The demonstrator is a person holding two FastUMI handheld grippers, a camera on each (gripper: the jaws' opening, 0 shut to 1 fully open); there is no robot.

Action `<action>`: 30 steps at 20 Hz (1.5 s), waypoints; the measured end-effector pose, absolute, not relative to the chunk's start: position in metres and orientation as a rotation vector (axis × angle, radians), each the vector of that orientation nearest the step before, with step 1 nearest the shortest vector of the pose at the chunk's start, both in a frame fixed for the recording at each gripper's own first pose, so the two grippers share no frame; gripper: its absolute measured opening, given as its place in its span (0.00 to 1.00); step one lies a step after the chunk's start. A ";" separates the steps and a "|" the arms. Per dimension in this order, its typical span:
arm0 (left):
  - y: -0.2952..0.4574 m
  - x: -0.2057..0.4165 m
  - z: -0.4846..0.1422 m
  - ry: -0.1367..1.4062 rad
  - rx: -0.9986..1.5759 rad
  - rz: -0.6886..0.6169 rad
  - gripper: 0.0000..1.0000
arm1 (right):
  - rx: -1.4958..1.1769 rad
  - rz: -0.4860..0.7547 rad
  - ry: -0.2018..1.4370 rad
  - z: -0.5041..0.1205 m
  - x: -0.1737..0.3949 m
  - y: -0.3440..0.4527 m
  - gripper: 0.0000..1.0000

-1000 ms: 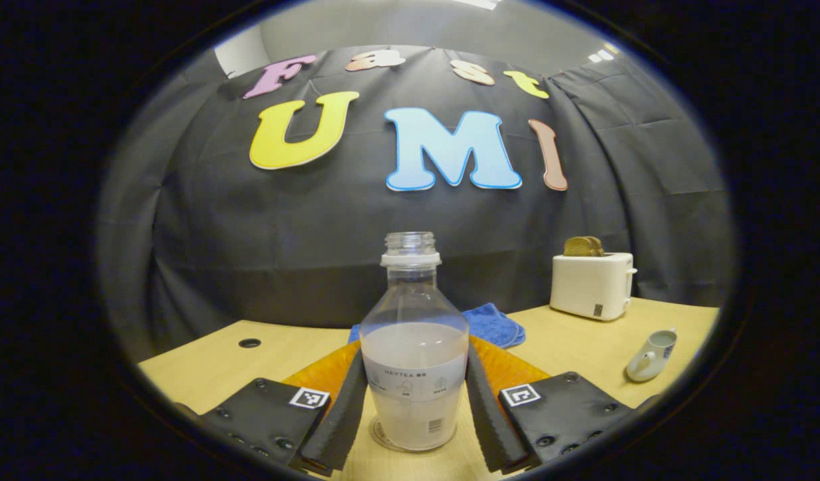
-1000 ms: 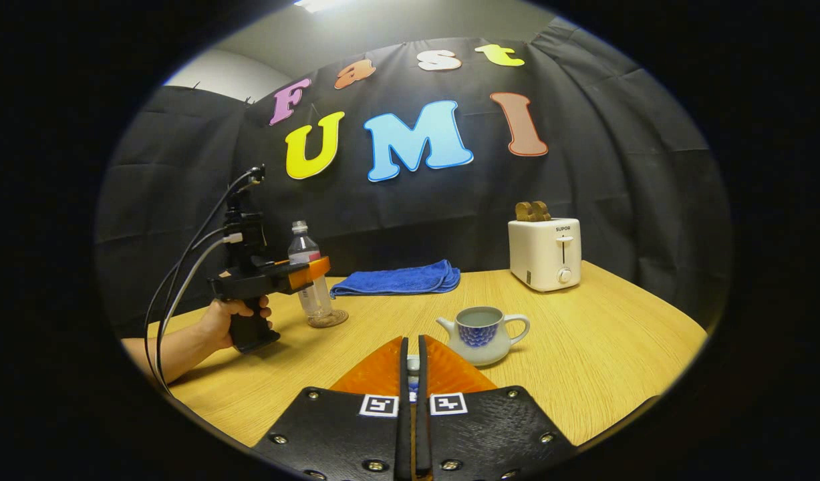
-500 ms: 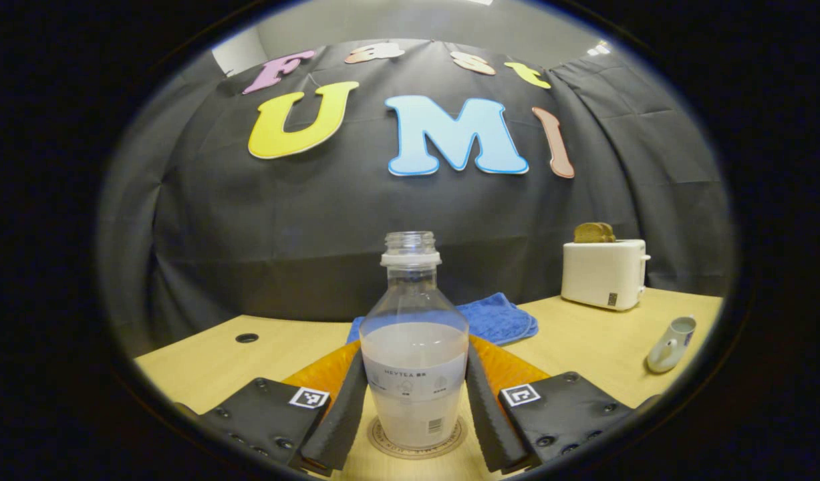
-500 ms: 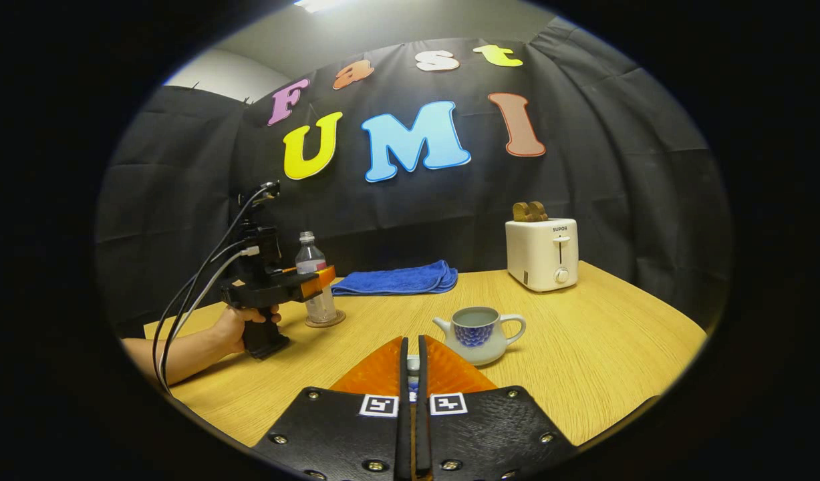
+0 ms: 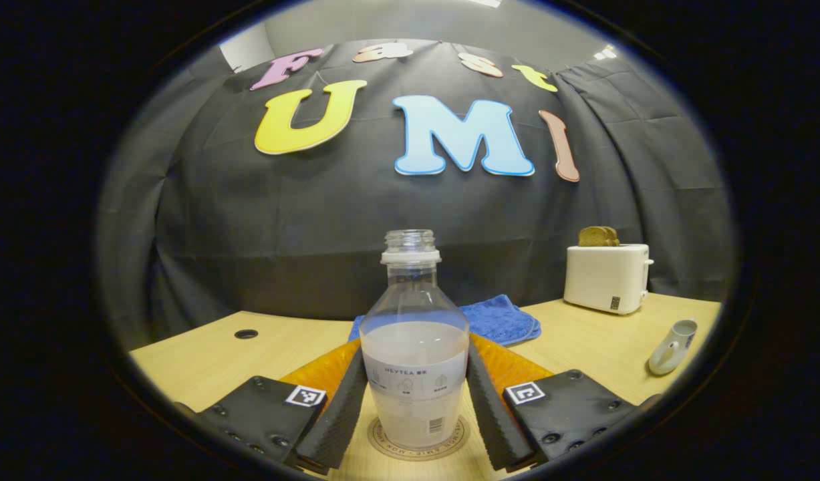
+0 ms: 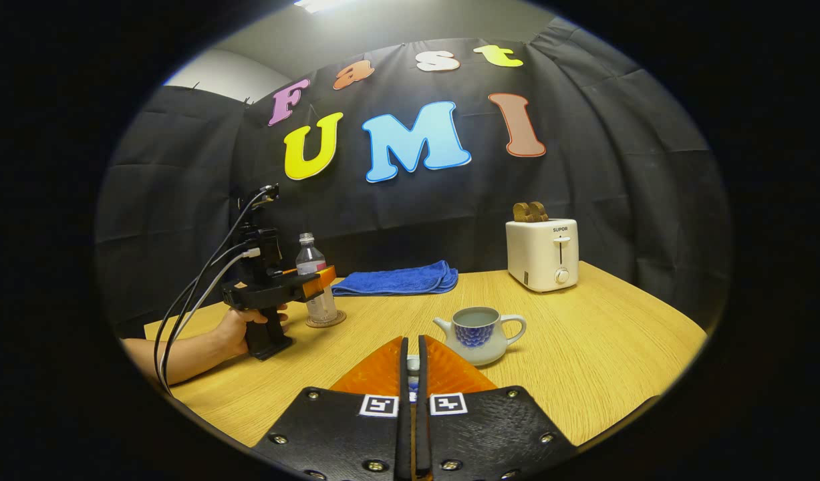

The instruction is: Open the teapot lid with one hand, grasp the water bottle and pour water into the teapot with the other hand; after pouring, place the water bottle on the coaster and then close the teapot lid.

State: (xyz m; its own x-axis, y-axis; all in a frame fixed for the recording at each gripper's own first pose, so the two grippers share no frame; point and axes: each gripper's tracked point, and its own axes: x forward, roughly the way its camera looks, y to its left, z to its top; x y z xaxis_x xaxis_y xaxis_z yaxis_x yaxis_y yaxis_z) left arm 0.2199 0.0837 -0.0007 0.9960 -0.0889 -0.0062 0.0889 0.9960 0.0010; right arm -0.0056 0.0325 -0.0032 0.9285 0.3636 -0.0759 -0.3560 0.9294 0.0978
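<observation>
A clear water bottle [image 5: 414,361], uncapped and about half full, stands upright on a round coaster [image 5: 385,442]. My left gripper [image 5: 415,351] is shut on it, one finger pressing each side. In the right gripper view the same bottle [image 6: 307,257] and coaster [image 6: 326,319] sit at the far left of the table, with the left gripper [image 6: 316,275] around the bottle. The white teapot [image 6: 480,331] with a blue pattern stands open, water inside. My right gripper [image 6: 413,344] hangs in front of it, shut on the small teapot lid [image 6: 413,366]. The teapot [image 5: 670,347] is also far right in the left gripper view.
A white toaster [image 6: 543,254] with bread in it stands at the back right of the wooden table [image 6: 603,347]. A folded blue towel [image 6: 396,279] lies by the back wall behind the bottle. A person's hand [image 6: 232,331] holds the left gripper's handle. A cable hole [image 5: 246,333] is at the table's far left.
The left gripper has carried the bottle slightly left and down, so it now rests centred on the coaster. The right gripper has stayed still with the lid.
</observation>
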 end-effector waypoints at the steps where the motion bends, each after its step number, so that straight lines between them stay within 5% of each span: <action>1: 0.085 0.220 0.000 0.000 0.004 -0.081 0.92 | 0.083 0.370 0.094 -0.004 -0.006 0.032 0.03; 4: 0.086 0.218 0.005 -0.010 0.017 -0.064 0.99 | 0.080 0.369 0.095 -0.004 -0.006 0.033 0.03; 20: 0.082 0.190 0.058 -0.143 0.053 -0.054 0.99 | 0.067 0.351 0.082 0.000 -0.009 0.029 0.03; 30: 0.071 0.102 0.095 -0.154 0.020 -0.081 0.99 | 0.117 0.268 0.035 0.020 0.021 0.008 0.03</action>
